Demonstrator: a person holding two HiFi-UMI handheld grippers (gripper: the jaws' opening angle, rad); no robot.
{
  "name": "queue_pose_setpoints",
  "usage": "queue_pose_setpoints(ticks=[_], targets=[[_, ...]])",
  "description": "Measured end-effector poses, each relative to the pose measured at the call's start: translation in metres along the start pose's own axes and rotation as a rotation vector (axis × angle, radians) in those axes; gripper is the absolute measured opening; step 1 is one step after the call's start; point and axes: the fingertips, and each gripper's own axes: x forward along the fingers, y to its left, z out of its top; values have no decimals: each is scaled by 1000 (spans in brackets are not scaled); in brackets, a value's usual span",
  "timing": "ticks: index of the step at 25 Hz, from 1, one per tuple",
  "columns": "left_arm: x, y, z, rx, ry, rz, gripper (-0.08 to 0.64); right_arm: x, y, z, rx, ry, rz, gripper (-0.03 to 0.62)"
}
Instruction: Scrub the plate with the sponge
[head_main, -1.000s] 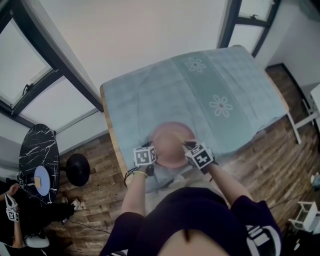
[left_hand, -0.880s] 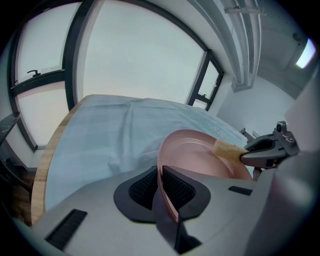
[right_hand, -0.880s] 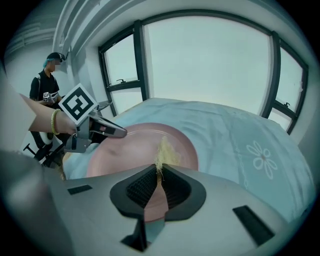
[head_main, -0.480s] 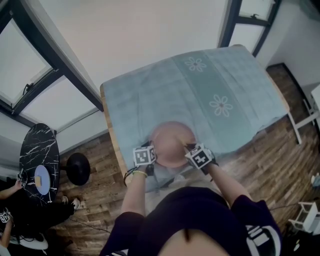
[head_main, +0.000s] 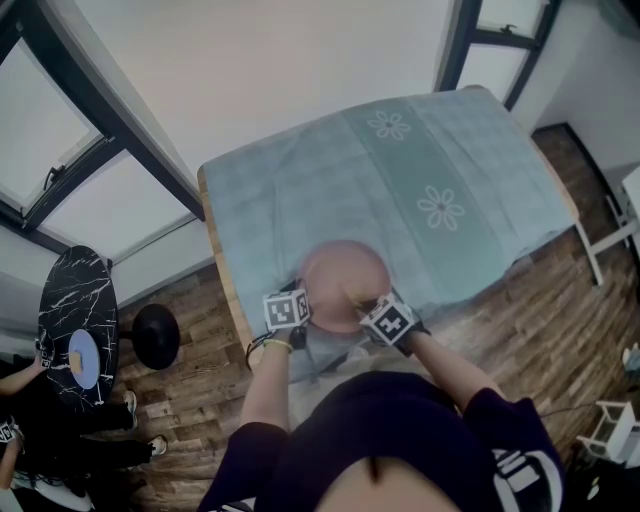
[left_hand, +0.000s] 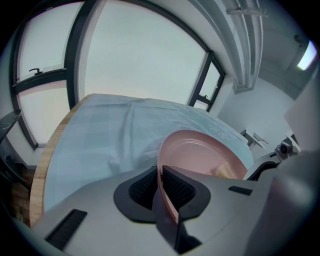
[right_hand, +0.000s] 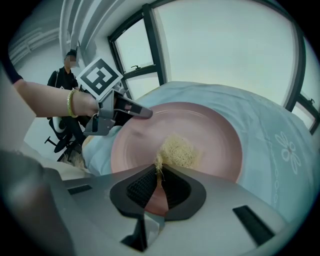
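Note:
A pink plate (head_main: 343, 275) is tilted up off the near end of the table. My left gripper (left_hand: 161, 172) is shut on its rim (left_hand: 167, 200), which runs between the two black pads; the right gripper view shows that gripper (right_hand: 134, 111) clamped on the plate's left edge. My right gripper (right_hand: 159, 172) is shut on a pale yellow fibrous sponge (right_hand: 178, 151), which presses on the plate's inner face (right_hand: 215, 132) near its lower middle. In the head view both marker cubes sit at the plate's near side, left gripper (head_main: 300, 298), right gripper (head_main: 368, 300). The sponge (left_hand: 223, 171) shows at the plate's right.
A teal cloth with flower prints (head_main: 440, 210) covers the table; its wooden edge (head_main: 222, 265) shows on the left. A black marble side table (head_main: 77, 325) and stool (head_main: 155, 338) stand on the floor left, with a person (right_hand: 67, 75) nearby. A white rack (head_main: 615, 430) is at the right.
My right gripper has slid left and down across the plate with the sponge. The left gripper and the plate rim it holds have stayed put.

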Motion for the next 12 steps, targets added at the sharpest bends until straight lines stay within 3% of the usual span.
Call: queue_pose_setpoints(ticks=[12], targets=[[1,0,-2,-9,4,3,38,5,62,9,-79,10,186,37]])
